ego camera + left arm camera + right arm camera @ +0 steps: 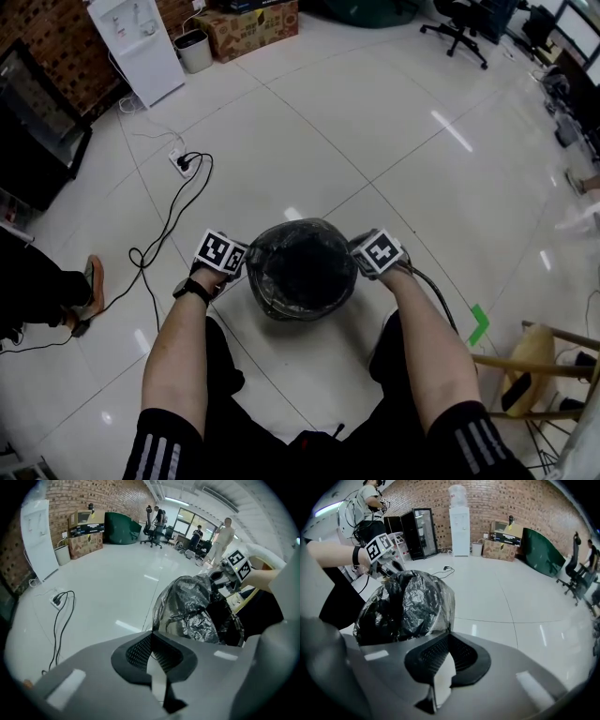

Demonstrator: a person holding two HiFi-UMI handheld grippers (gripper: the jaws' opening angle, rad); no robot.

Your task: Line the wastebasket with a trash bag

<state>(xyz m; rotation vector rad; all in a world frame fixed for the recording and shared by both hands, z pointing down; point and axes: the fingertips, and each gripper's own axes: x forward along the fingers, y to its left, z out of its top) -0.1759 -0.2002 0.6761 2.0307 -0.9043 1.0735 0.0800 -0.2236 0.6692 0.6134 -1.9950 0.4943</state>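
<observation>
Fingers (423, 658) of the right gripper (449, 633) and left gripper (152, 632) are clamped on the bag (302, 270), probably light, slippery, tearable film best held at its rim.

A black cable (167, 228) runs to a white power strip (181, 161).

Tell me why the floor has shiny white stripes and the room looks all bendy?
Head view: lights bounce off the glossy floor as white streaks. Left and right gripper views: the wide lens curves the walls and darkens the corners. Right gripper view: the bag glints where it crinkles.
</observation>
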